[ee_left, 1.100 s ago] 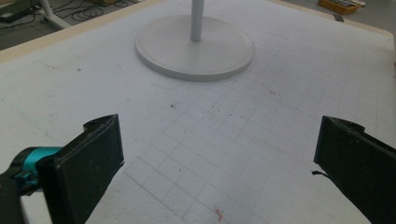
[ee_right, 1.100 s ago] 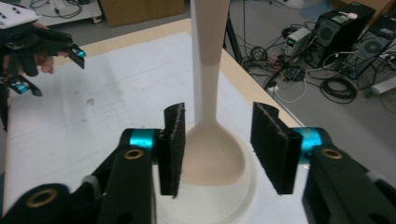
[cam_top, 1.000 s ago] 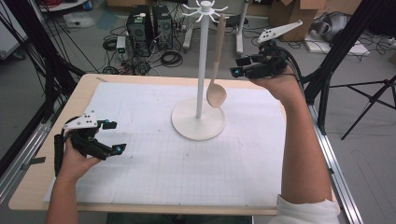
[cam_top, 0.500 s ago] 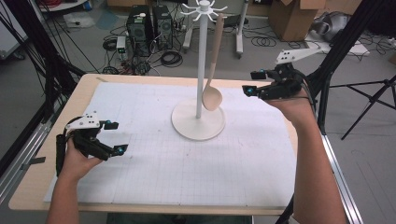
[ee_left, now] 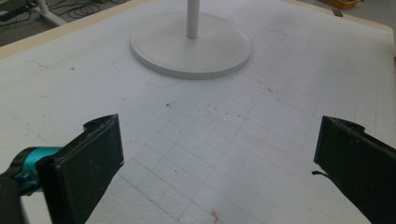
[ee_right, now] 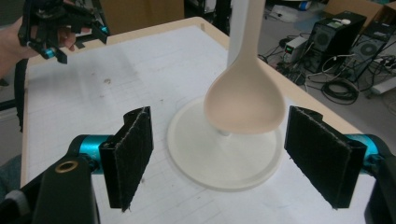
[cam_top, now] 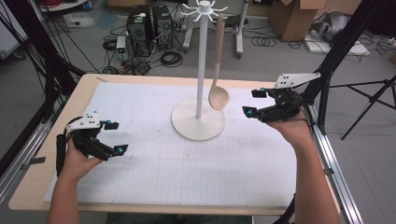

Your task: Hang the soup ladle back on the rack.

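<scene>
- Left gripper [cam_top: 114, 137], jaws spread, empty, near the mat's [cam_top: 154, 186] left edge.
- Right gripper [cam_top: 254, 102], jaws spread, empty, beside the spoon [cam_top: 218, 91].
- Spoon hangs vertical from the stand [cam_top: 200, 60], bowl down.

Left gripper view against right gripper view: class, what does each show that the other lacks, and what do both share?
Left gripper view alone: nothing extra, just its own open left gripper over bare mat.

Right gripper view alone: the wooden spoon hanging by the pole, the computer towers on the floor, the person's other hand and the open right gripper.

Both: the round white stand base and the gridded white mat on the table.
</scene>
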Tool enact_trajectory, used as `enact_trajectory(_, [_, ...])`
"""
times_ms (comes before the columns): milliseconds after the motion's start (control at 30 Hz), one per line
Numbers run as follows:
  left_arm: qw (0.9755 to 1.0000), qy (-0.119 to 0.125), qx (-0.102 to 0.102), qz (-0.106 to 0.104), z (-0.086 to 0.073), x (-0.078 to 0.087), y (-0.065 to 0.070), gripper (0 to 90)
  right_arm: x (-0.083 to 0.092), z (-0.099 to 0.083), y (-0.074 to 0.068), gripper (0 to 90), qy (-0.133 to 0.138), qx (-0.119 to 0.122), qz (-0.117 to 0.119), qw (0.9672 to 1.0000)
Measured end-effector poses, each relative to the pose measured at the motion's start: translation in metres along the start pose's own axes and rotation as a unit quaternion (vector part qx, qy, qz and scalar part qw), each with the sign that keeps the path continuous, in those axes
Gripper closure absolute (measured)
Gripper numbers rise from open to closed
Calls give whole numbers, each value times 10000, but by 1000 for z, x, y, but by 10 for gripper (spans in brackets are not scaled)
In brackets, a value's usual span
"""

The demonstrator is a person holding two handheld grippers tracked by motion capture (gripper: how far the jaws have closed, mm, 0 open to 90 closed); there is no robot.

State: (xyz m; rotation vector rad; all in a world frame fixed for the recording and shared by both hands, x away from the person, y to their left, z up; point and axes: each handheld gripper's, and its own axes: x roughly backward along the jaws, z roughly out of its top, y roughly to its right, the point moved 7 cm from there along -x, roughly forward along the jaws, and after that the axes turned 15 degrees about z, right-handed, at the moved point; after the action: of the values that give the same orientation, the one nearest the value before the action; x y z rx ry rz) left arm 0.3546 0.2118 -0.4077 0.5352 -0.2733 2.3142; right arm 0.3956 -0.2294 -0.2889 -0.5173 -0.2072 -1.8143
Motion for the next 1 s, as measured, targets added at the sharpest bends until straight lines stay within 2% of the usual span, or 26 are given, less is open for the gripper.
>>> enact_trajectory(133, [10000,-5,4,-9,0,-1,1,17,-9,-18,-7,199,-42,-13,62,10000])
enact_trajectory(333, [10000,8,-4,-6,0,-1,1,17,-17,-32,-15,173,-77,42,42,10000])
enact_trajectory(467, [10000,-9,-18,3,0,-1,1,17,-24,-51,-23,145,46,69,109,9999])
enact_trajectory(500, [10000,-13,-20,-4,0,-1,1,17,-24,-51,-23,145,46,69,109,9999])
enact_trajectory(533, [10000,0,-16,10,0,-2,1,17,-26,-60,-25,140,76,4,172,9998])
enact_trajectory(600, [10000,-6,-32,-2,0,-2,2,17,-27,-63,-25,135,96,13,151,9998])
enact_trajectory(733, [10000,-16,-24,-13,0,-2,2,17,-30,-84,-26,111,222,-165,190,9994])
enact_trajectory(800, [10000,-15,-21,-10,0,-2,2,17,-31,-87,-26,109,182,-178,204,9995])
enact_trajectory(833, [10000,-13,-13,-3,0,-3,2,17,-33,-90,-26,108,112,-283,258,9992])
enact_trajectory(1000, [10000,-27,-10,-16,-1,-4,2,17,-34,-99,-29,108,272,-262,193,9991])
